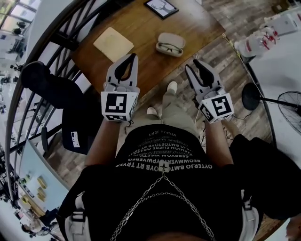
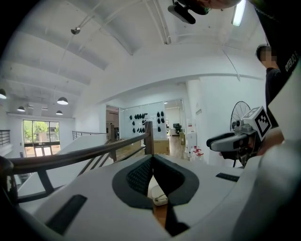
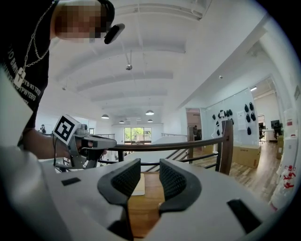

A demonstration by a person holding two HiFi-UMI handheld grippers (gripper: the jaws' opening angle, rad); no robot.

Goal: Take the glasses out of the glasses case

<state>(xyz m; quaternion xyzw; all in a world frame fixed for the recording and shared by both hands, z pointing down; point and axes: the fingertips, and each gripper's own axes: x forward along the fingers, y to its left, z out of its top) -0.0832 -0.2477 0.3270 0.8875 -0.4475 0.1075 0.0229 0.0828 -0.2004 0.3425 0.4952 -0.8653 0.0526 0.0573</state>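
Observation:
An open beige glasses case (image 1: pixel 170 44) lies on the wooden table (image 1: pixel 141 70) with dark-framed glasses (image 1: pixel 169 47) inside it. Both grippers hover over the table's near edge, short of the case. My left gripper (image 1: pixel 135 56) is to the case's lower left, its jaws closed tip to tip with nothing held. My right gripper (image 1: pixel 194 64) is to the case's lower right, its jaws a little apart and empty. In the left gripper view the case (image 2: pixel 159 197) shows below the shut jaw tips (image 2: pixel 151 159). The right gripper view shows the open jaws (image 3: pixel 149 164) over bare wood.
A beige mat (image 1: pixel 113 44) lies left of the case, and a dark framed picture (image 1: pixel 161 7) sits at the table's far edge. A black chair (image 1: pixel 75 127) stands at left by a railing (image 1: pixel 56 42). At right are a fan (image 1: pixel 287 106) and a white table (image 1: pixel 282 61).

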